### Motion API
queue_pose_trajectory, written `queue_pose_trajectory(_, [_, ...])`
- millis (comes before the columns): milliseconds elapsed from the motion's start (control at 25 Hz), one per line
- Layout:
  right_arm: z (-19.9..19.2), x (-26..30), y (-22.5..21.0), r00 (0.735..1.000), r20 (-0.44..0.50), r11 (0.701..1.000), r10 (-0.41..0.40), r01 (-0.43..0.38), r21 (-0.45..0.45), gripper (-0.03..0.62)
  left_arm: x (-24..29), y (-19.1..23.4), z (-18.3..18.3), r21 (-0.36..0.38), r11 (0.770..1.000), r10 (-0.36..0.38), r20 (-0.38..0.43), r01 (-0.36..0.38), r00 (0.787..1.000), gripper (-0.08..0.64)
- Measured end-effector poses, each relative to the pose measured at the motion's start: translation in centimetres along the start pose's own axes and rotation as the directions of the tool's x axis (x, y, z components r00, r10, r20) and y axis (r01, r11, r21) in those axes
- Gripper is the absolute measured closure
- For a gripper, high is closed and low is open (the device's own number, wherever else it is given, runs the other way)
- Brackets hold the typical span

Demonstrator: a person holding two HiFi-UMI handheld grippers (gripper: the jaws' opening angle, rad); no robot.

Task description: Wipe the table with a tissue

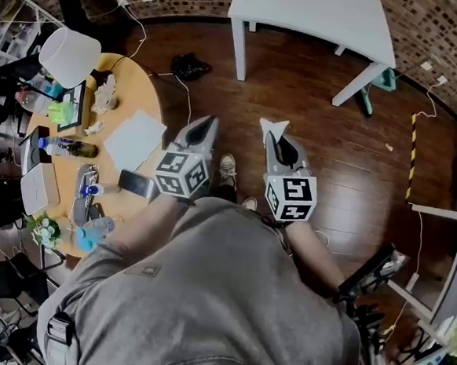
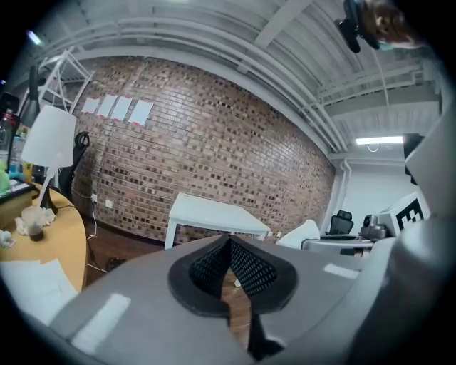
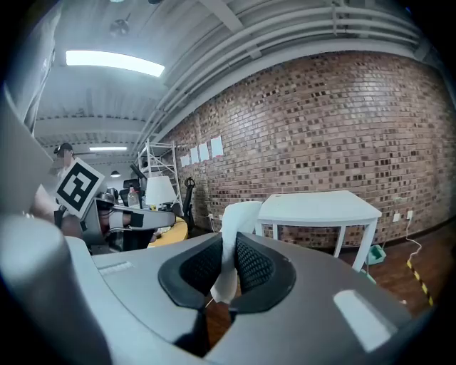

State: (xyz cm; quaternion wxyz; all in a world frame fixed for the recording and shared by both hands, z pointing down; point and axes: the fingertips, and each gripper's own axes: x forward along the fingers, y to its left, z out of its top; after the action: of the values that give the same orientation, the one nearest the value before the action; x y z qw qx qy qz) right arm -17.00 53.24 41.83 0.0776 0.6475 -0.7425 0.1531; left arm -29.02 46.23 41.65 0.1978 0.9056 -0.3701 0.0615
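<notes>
Head view shows a person standing on a wood floor, facing a white counter (image 1: 320,16) well ahead. The right gripper (image 1: 274,134) pinches a white tissue (image 1: 273,125) upright between its jaws, apparently carried ready for wiping. The left gripper (image 1: 206,126) is clenched on nothing, beside a cluttered round counter (image 1: 137,92).

The 2 claws point forward, side by side before the torso: left claw (image 1: 209,122) pressed together on nothing, right claw (image 1: 275,137) pinching a tissue (image 3: 232,235).
</notes>
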Motion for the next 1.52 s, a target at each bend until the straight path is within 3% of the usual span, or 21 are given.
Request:
queue_pose_trajectory(240, [1.0,4.2,-2.0,1.000,-0.019,1.000,-0.017,0.016,-0.015,0.548,4.5,2.5,1.1,-0.020,1.000,-0.016,-0.001,0.016,1.000,0.558])
queue_pose_trajectory(640, [6.6,14.0,-5.2,0.998,-0.003,0.997,-0.061,0.061,-0.056,0.548,13.2,7.8,7.1,-0.022,0.997,-0.073,0.037,0.073,0.997,0.558])
queue_pose_trajectory(880, [7.2,18.1,-5.6,0.996,-0.021,0.996,-0.081,0.080,-0.044,0.548,15.7,11.0,8.0,-0.029,0.997,-0.075,0.021,0.075,0.997,0.558])
queue_pose_trajectory(1520, [10.4,25.4,-13.5,0.999,-0.018,0.999,-0.037,0.037,-0.022,0.548,26.0,11.6,10.8,-0.022,0.999,-0.028,-0.002,0.028,1.000,0.558])
